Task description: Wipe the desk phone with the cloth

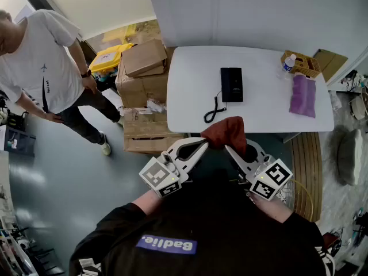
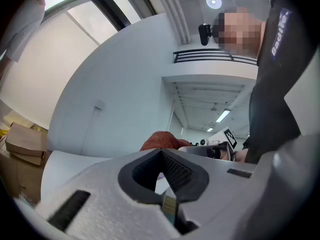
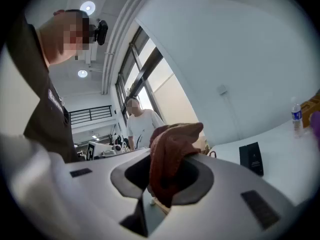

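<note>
right tongs [image 1: 229,148] clamped on red-brown cloth [image 1: 227,132] | left tongs [image 1: 202,144] closed, empty, just beside cloth | desk phone [image 1: 232,84] on table [image 1: 261,105], ahead of both tongs, well apart | progress: cloth in grip, no wiping yet, whole wipe left

The bystander [image 1: 43,68] was cut off by the left edge. Keys on the desk phone [image 1: 232,84] were too small to distinguish. Contents of the basket [image 1: 309,69] were indistinct.

Your desk phone [image 1: 232,84] lies centred on the surface [image 1: 190,68], basket [image 1: 301,64] far right, cardboard boxes [image 1: 144,73] left, cloth [image 1: 227,132] nearest you.
</note>
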Tool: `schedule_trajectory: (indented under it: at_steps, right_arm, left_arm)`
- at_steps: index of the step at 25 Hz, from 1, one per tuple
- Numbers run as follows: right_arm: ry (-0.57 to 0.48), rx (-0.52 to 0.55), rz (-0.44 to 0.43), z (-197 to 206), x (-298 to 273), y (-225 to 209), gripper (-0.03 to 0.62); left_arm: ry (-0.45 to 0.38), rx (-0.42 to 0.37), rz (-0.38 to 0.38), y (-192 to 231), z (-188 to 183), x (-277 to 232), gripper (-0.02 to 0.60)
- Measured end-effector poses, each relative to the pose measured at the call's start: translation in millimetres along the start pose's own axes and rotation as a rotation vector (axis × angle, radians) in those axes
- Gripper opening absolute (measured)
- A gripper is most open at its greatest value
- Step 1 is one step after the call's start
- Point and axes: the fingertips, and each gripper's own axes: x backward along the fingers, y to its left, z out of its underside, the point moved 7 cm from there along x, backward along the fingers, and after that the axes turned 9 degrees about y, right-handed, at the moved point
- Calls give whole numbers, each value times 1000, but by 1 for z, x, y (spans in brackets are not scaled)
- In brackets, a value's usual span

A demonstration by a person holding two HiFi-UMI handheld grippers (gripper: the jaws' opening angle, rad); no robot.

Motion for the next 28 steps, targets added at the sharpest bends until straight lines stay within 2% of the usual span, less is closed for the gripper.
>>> schedule_trajectory:
  at_steps: [14,20,28]
  right_arm:
    - [15,-4,-32,-9,0,-21,94]
    - [16,-11,-81,-18,3,-43,94]
    - [30,-34,-166,-17,7,-81,94]
  left_arm:
    - [-2,6,-29,6,-3,-18,6]
    - [0,1,-70,8,-8,-36,6]
    - [14,19,-169,2,-4,-62,6]
